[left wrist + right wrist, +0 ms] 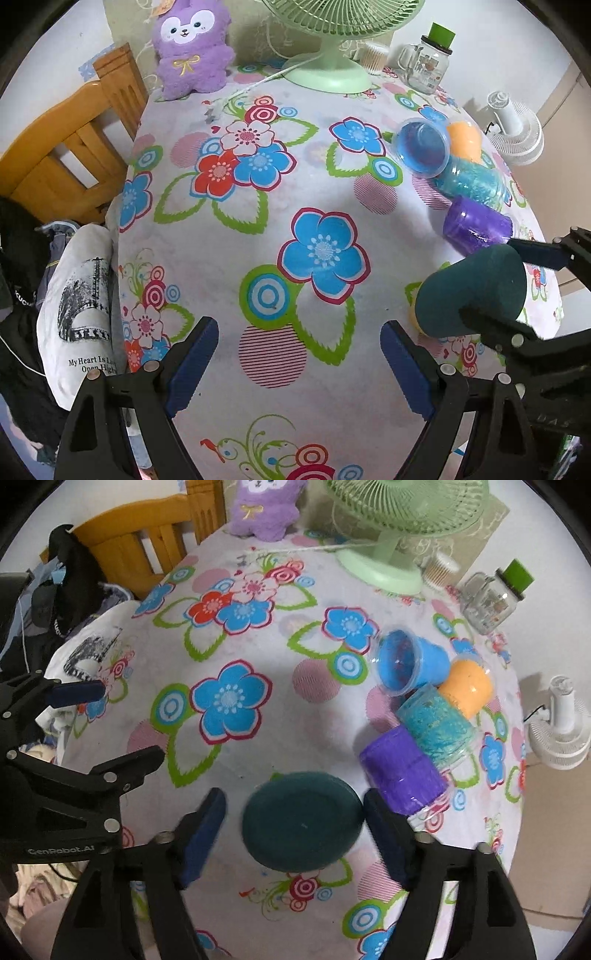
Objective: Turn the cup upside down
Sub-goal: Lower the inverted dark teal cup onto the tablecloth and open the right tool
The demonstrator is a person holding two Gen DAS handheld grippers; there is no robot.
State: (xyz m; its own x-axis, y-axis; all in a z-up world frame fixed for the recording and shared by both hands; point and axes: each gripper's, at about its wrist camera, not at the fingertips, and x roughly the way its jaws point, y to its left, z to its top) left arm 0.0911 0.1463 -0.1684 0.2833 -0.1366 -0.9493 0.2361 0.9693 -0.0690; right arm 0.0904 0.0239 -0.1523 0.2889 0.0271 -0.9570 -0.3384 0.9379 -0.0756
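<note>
We see the left gripper (299, 365) spread wide with nothing between its blue pads (192, 369), hanging over the flowered tablecloth (258, 229). The right gripper (295, 834) has its pads either side of the dark green cup (301, 821); the right pad touches the cup's edge, the left one stands slightly apart, and motion blur keeps us from judging whether the grip is closed. In the left wrist view the same cup (471, 291) appears raised and tilted on its side, near the table's right edge, between the right gripper's fingers (535, 254).

Beyond it we count four further cups lying on their sides in a touching cluster: one purple (402, 771), one teal glitter (437, 723), one orange (467, 690), one blue (410, 662) with its mouth toward us.

At the far side stand one green table fan (332, 70), cut off at the top, one purple plush toy (192, 48), one glass jar with a green lid (430, 62) and one small round container (375, 55) whose contents we cannot make out. One wooden chair (74, 140) stands at the left with clothing (81, 317) heaped below; one white fan (517, 129) sits on the floor at right.
</note>
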